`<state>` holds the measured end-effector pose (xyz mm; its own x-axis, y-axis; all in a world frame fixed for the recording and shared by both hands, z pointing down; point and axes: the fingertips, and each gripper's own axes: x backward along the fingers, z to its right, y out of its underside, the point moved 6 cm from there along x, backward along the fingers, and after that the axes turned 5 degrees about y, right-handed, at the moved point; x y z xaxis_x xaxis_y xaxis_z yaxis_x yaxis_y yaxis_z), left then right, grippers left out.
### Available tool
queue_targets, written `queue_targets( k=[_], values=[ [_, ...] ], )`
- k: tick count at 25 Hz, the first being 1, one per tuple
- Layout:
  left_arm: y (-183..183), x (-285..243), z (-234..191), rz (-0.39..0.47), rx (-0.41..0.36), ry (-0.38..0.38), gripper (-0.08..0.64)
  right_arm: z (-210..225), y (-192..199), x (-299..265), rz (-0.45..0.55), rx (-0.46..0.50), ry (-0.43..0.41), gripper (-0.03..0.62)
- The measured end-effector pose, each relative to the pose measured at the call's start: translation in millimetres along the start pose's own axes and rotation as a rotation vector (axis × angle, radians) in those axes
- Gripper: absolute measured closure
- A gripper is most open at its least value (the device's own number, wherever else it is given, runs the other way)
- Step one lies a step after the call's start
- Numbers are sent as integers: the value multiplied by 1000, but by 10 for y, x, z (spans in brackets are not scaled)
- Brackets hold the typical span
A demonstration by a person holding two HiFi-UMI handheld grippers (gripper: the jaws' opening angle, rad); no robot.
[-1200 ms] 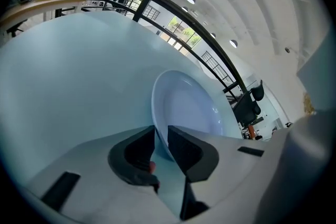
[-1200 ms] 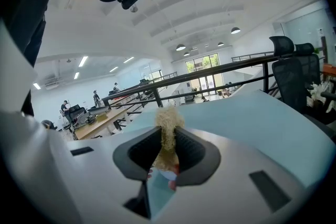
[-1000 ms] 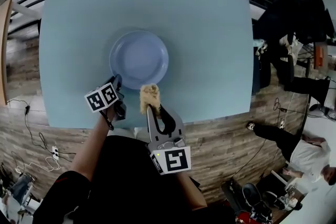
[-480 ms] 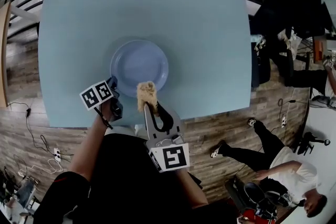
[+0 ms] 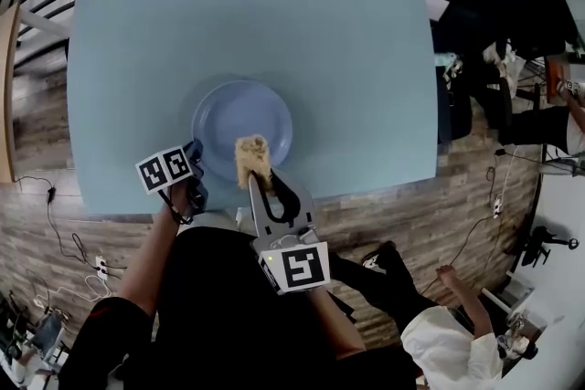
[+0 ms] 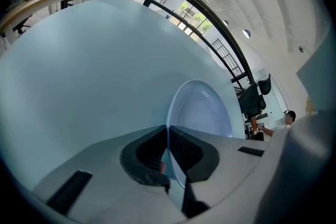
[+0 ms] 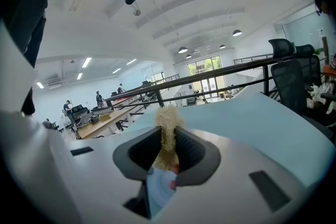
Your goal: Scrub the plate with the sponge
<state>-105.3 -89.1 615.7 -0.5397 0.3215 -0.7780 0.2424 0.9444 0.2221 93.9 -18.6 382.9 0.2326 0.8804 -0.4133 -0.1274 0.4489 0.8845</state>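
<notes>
Right gripper (image 5: 259, 181) is clenched on the tan sponge (image 5: 250, 152), which sits over the near edge of the blue plate (image 5: 239, 112). Left gripper (image 5: 194, 162), just beside it, pinches the plate's near-left rim between its jaws. Beyond them, the plate lies toward the near side of the pale blue worktop (image 5: 256, 14).

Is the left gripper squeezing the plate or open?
Squeezing: the left gripper is shut on the rim of the round pale-blue plate.
</notes>
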Motion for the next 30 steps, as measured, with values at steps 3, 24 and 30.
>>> queue_targets(
  k=[3,24,30],
  values=[
    [126,49,1,-18,-18,1,541,25,33,92,12,10,4,520],
    [1036,329,-118,-66,-25,-7,541,-71,549,440,-34,66,-93,520],
    [1162,385,-142,-46,0,-15,541,-130,884,298,-85,108,-128,520]
  ],
)
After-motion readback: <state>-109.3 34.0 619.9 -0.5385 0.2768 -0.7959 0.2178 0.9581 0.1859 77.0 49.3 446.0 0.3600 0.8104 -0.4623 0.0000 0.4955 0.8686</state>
